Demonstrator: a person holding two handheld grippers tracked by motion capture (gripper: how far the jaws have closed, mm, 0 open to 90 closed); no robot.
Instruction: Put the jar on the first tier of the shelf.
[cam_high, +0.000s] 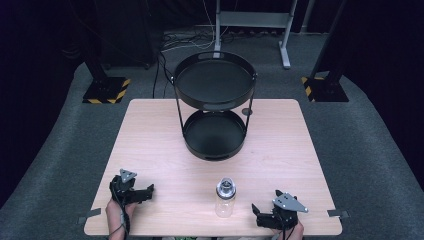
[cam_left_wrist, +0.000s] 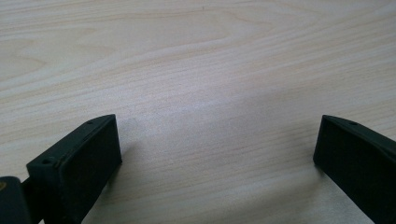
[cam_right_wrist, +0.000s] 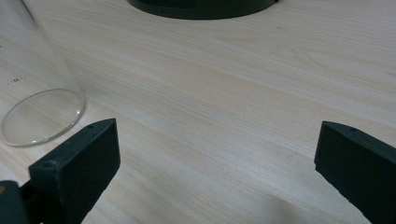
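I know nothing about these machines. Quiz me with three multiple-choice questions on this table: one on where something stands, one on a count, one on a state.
1. Where does the clear glass bottle stand on the pale wooden table?
A. On the upper tray
B. Near the front edge, between the two grippers
C. Behind the stand

2. How many round trays has the black metal stand?
A. One
B. Two
C. Three

3. How are the jaws of the right gripper?
A. Spread apart, with nothing between them
B. Clamped on the bottle
C. Shut tight

Answers: 1 B, it stands upright between the left gripper and the right one. 2 B, one tray above another. 3 A, bare wood lies between them.
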